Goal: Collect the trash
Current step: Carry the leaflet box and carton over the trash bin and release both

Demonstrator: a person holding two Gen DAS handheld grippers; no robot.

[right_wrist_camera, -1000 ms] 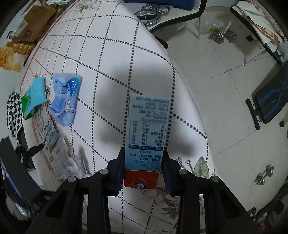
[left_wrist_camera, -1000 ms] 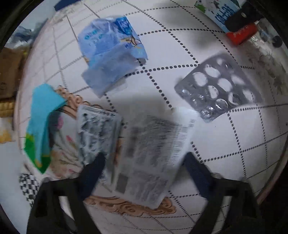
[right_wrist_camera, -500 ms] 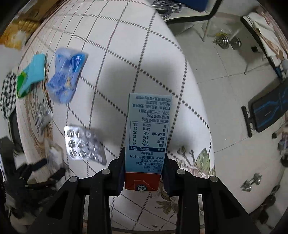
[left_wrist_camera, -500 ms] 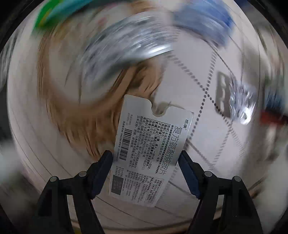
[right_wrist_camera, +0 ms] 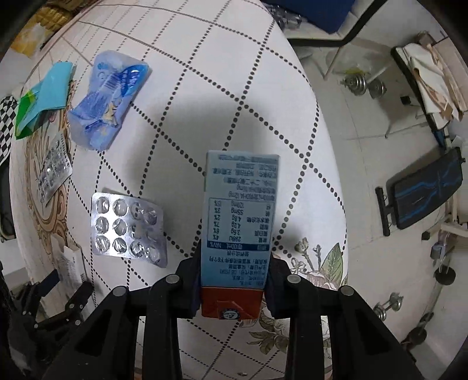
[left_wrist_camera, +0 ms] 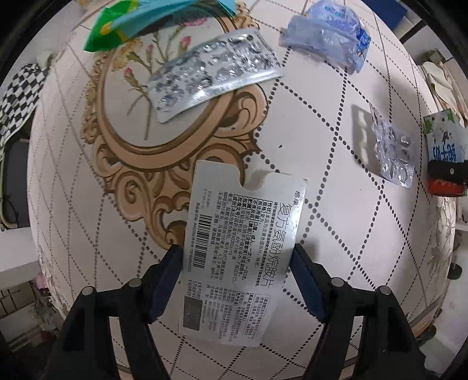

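The left gripper [left_wrist_camera: 237, 263] had its jaws closed on a silver medicine card [left_wrist_camera: 241, 251], printed with Chinese text and a barcode, held by its two long edges above the surface [left_wrist_camera: 336, 233]. The card's notched top edge pointed away from the camera, over a tan scroll frame printed on the tablecloth.

The right gripper [right_wrist_camera: 234, 277] had its jaws clamped on a blue drink carton [right_wrist_camera: 239, 216] near its orange end, the nutrition panel facing up and the carton lifted over the dotted grid of the cloth.

Beyond the left gripper, a long foil blister strip [left_wrist_camera: 213, 73] lay tilted across the floral frame. A crumpled blue plastic wrapper [left_wrist_camera: 327, 38] lay farther off to the right, and a green and teal packet [left_wrist_camera: 140, 20] lay near the far edge at the left. A smaller blister pack [left_wrist_camera: 393, 152] lay well to the right, near the right gripper's carton.

In the right wrist view, that twelve-pocket blister pack [right_wrist_camera: 125, 231] lay just left of the carton. Dumbbells [right_wrist_camera: 362, 84] and a black bench [right_wrist_camera: 424, 193] sat on the tiled floor beside the surface.
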